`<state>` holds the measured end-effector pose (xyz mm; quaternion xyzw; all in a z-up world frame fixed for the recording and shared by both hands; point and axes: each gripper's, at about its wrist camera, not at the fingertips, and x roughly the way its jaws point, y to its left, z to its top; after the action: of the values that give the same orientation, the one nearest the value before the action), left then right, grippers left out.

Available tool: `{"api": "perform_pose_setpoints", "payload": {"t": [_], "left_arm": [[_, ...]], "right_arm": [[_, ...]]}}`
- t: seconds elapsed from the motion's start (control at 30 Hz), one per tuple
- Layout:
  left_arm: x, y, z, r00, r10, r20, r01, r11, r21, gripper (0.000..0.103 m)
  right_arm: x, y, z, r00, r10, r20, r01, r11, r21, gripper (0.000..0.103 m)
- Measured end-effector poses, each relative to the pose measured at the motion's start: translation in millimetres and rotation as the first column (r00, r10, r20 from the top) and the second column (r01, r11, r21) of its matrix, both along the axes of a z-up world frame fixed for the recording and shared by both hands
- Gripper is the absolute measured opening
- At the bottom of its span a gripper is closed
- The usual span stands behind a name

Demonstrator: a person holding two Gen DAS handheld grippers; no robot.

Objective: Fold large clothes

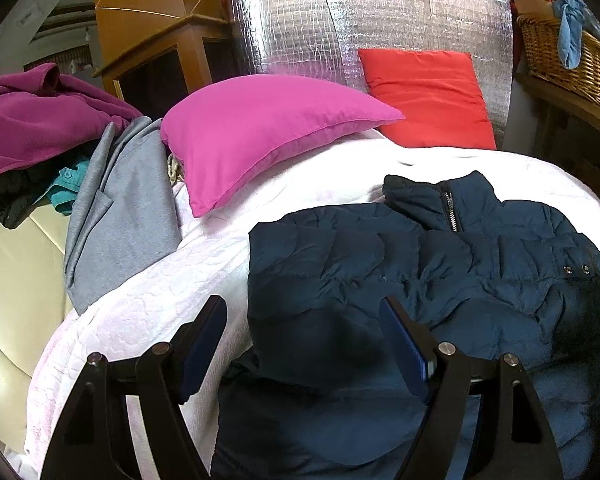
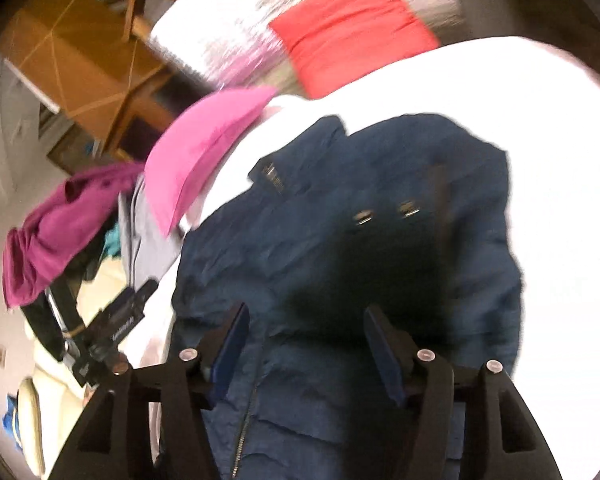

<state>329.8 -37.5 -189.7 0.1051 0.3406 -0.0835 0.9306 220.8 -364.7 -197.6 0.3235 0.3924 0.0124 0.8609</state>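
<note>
White blanket (image 1: 148, 312) covers the bed under both my claws. Navy puffer jacket (image 1: 440, 280) lies on it, collar pointing away from me, zip at the collar closed, two snaps near its right edge. Pink pillow (image 1: 260, 132) sits beyond the jacket, up and left of my left claw; red cushion (image 1: 428, 96) further back against the silver foil panel (image 1: 340, 20). Grey garment (image 1: 116, 216) and purple fleece (image 1: 32, 120) piled far left.

Left claw (image 1: 304, 324): fingers wide apart, above the jacket's near left part, nothing between the pads, no contact I can see.

Right claw (image 2: 304, 328): fingers apart, over the jacket's dark middle, holding nothing; view blurred, so touch with the fabric unclear.
</note>
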Motion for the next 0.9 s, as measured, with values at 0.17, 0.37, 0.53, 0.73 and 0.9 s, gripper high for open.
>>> {"api": "perform_pose_setpoints", "payload": {"t": [0.17,0.37,0.53,0.73,0.9], "left_arm": [[16,15,-13,0.994,0.07,-0.082,-0.07,0.998,0.003,0.08],[43,46,-45,0.943,0.196,-0.27,-0.209,0.978,-0.017,0.08],[47,47,-64,0.915,0.223,-0.337,-0.232,0.973,0.013,0.08],[50,41,-67,0.917,0.228,-0.326,-0.225,0.973,0.05,0.08],[51,48,-66,0.91,0.231,-0.345,-0.24,0.971,0.017,0.08]], "right_arm": [[-22,-53,-18,0.987,-0.161,-0.013,0.162,0.985,0.063,0.067],[-18,-86,-56,0.967,-0.246,-0.073,0.254,0.956,0.143,0.068],[10,-90,-80,0.974,-0.209,-0.092,0.223,0.955,0.197,0.07],[39,-79,-83,0.982,-0.157,-0.102,0.17,0.977,0.131,0.058],[39,-78,-87,0.982,-0.158,-0.101,0.169,0.98,0.106,0.042]]}}
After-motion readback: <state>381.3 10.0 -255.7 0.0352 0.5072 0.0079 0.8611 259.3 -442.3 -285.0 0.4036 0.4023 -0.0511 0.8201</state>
